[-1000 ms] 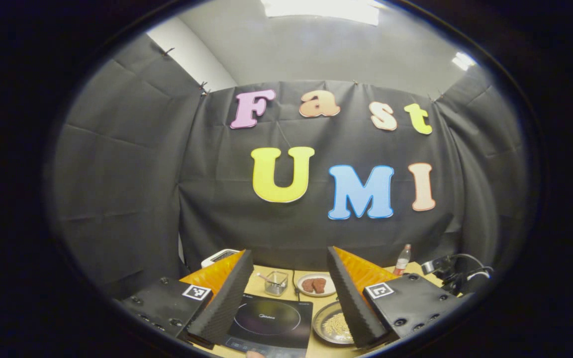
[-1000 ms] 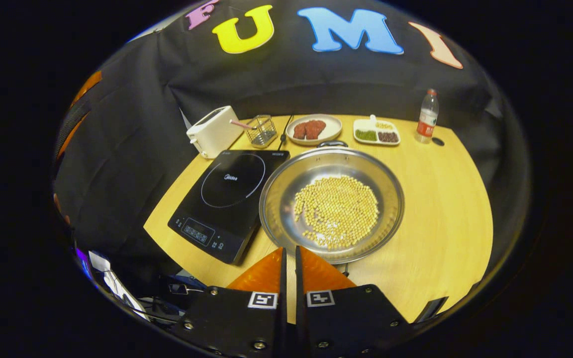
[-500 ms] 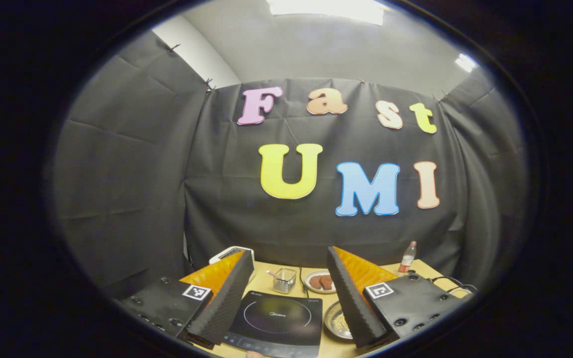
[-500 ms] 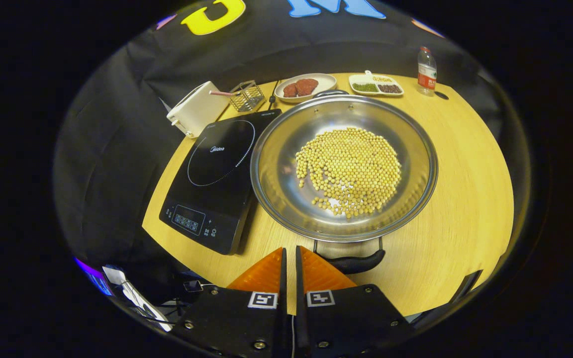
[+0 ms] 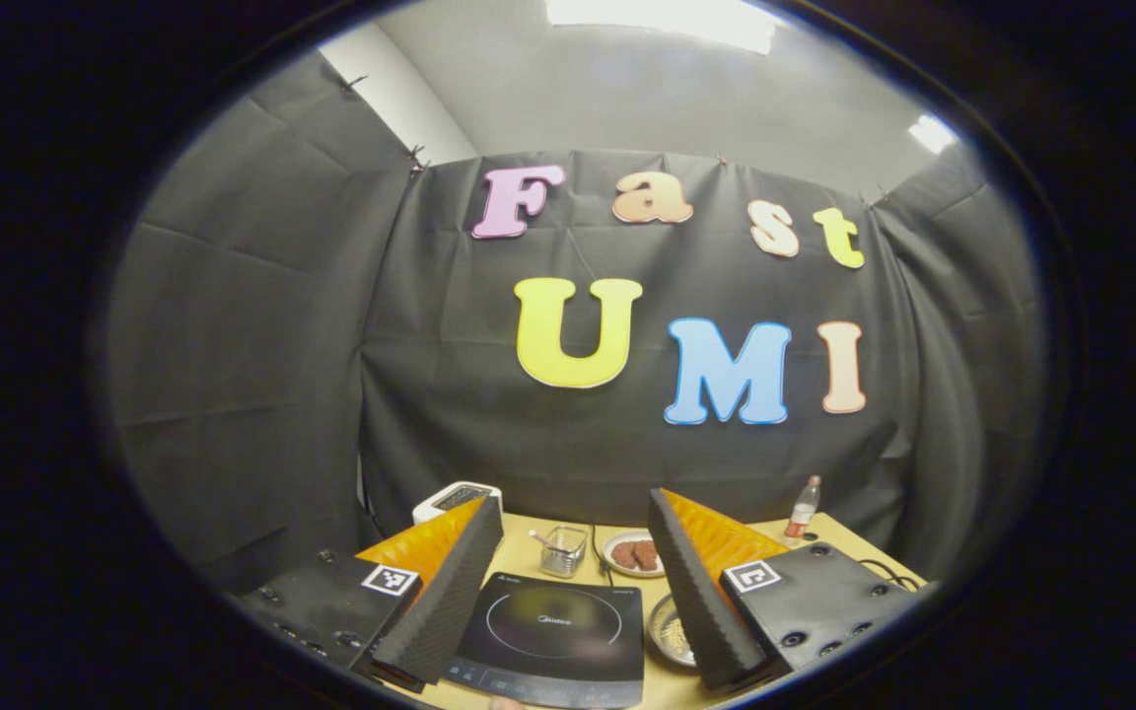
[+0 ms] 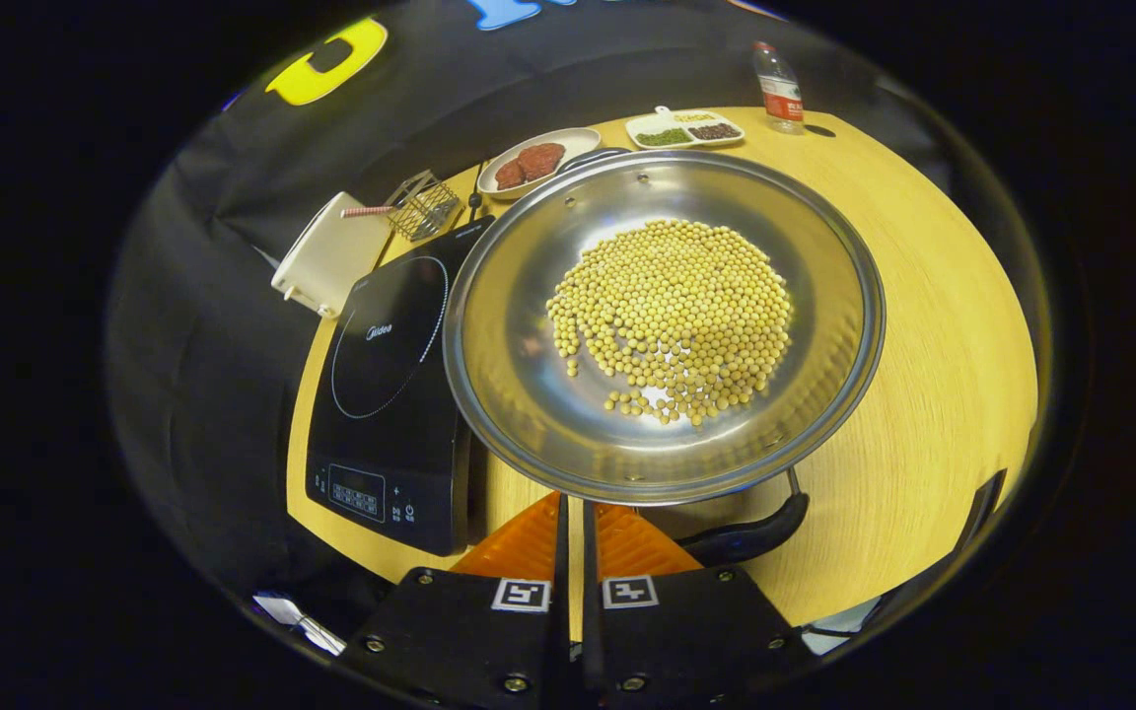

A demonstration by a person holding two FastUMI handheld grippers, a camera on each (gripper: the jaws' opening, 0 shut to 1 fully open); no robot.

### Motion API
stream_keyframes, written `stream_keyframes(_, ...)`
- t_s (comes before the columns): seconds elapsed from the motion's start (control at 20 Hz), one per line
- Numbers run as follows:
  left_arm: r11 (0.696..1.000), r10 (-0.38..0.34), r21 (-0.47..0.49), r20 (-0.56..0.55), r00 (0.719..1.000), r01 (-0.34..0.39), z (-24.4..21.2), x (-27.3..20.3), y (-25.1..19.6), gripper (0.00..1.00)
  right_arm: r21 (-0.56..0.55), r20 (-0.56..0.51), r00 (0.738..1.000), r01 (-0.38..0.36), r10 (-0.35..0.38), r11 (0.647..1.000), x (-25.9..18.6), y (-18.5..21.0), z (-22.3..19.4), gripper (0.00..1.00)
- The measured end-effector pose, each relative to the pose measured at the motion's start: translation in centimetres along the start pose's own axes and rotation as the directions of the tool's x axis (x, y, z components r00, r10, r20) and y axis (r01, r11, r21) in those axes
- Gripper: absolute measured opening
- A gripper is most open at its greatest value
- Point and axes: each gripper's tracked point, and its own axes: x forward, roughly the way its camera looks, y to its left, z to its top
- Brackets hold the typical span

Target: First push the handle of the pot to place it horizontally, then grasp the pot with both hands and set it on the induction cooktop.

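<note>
Pot: wide shallow stainless-steel pot (image 6: 667,316) holding a layer of pale yellow beans (image 6: 672,320); it stands on the light wooden table (image 6: 933,325), just right of the cooktop, its rim seeming to overlap the cooktop's right edge.
Pot handle: dark curved near handle (image 6: 750,537) hangs below the near rim, drooping rather than level; a second handle (image 6: 593,155) peeps over the far rim.
Cooktop: flat black induction cooktop (image 6: 386,380) with a ring mark, nothing on it; it also lies low in the left gripper view (image 5: 548,636).
Right gripper: right gripper (image 6: 573,518) with fingers pressed together on nothing, tips at the pot's near rim, just left of the near handle; whether they touch metal I cannot tell.
Left gripper: left gripper (image 5: 573,582) spread wide, gripping nothing, held up above the near side of the table and aimed at the cloth wall.
Far side of table: white boxy appliance (image 6: 331,258), small wire basket (image 6: 425,205), plate of reddish-brown patties (image 6: 533,163), divided white dish (image 6: 686,129), clear plastic bottle (image 6: 777,89).
Done: nothing finished, by my reading; the handle is not yet horizontal.
Step in hand: likely the push on the near handle with the closed right tips.
Left to do: level the handle, take the pot from both sides, lift it left onto the ring.
</note>
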Motion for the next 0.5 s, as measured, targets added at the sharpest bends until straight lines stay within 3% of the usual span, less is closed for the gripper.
stream_keyframes(0.5, 0.997, 0.054, 0.050, 0.003, 0.999, -0.054, 1.0, 1.1, -3.0, 0.95, 0.013, -0.030, 0.999, -0.015, 0.015, 1.000, -0.9, -3.5, 0.1, 0.05)
